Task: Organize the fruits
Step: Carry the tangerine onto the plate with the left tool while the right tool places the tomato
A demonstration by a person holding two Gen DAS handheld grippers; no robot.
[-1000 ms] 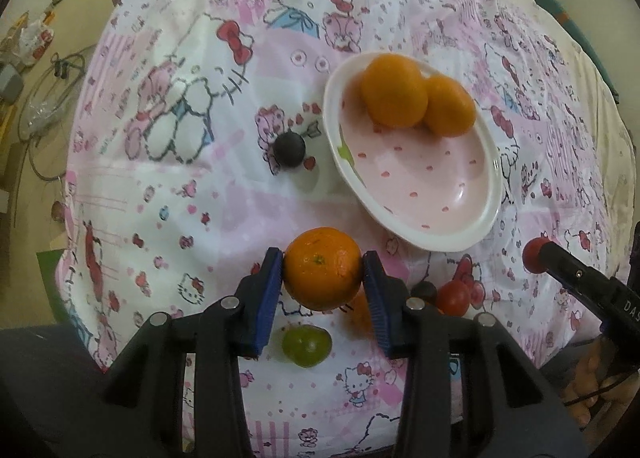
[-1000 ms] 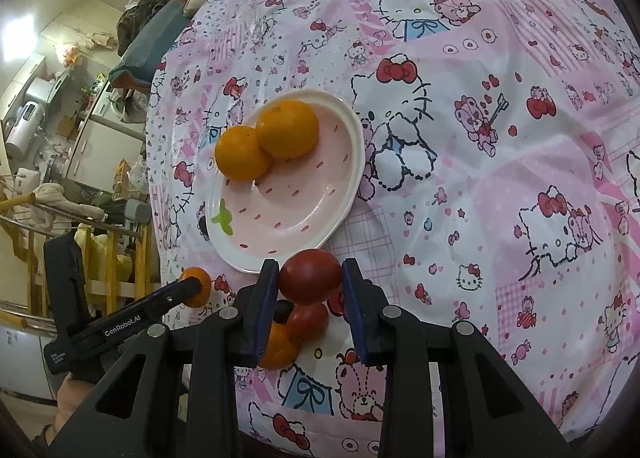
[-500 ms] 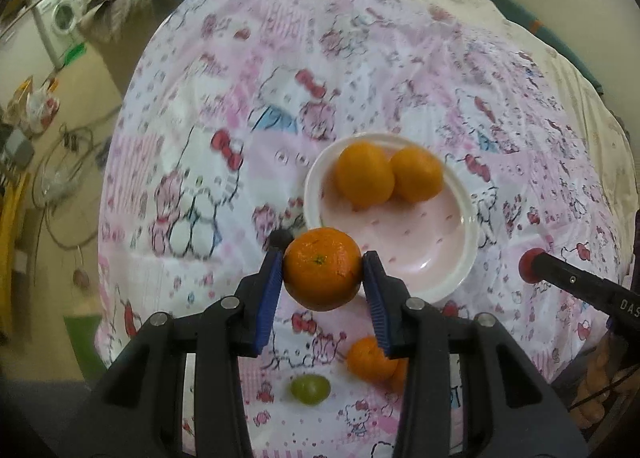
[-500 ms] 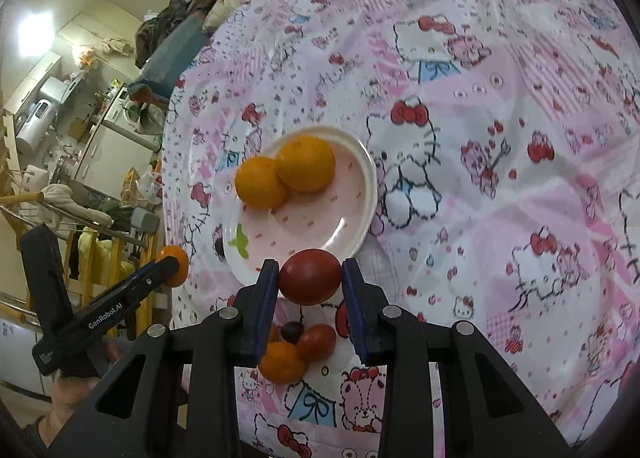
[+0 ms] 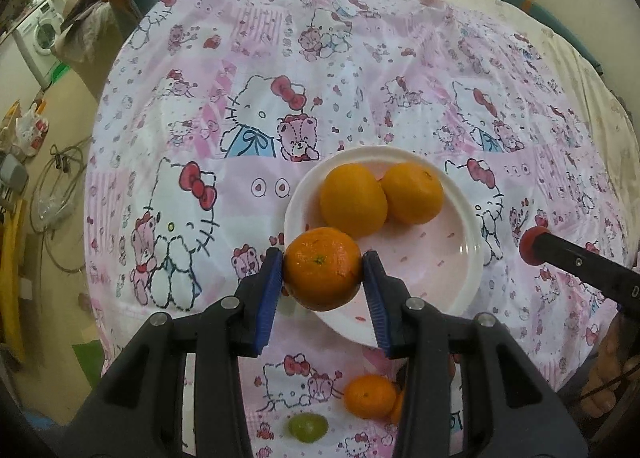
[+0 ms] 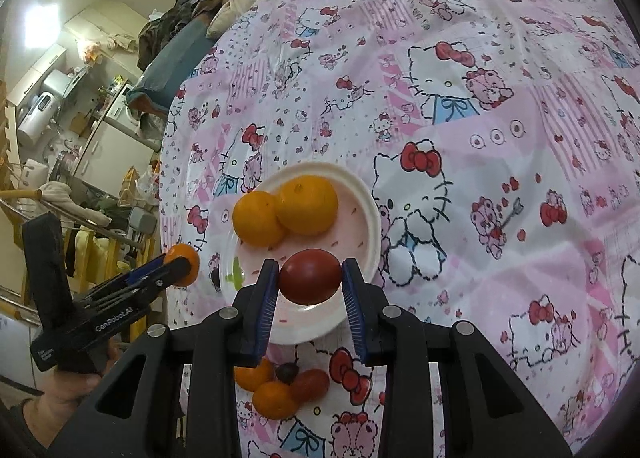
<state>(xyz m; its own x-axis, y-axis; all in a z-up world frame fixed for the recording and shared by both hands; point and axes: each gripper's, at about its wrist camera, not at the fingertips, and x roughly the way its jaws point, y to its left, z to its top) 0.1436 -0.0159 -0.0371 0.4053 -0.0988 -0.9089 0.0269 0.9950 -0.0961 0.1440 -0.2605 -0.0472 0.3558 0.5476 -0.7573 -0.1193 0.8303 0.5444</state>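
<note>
The held orange [image 5: 322,269] sits squeezed between the left gripper's [image 5: 323,278] jaws, over the near rim of the plate [image 5: 474,246]; the red tomato [image 6: 310,277] is pinched in the right gripper's [image 6: 310,290] jaws above the plate too; two oranges [image 5: 353,199] lie on the plate.
</note>
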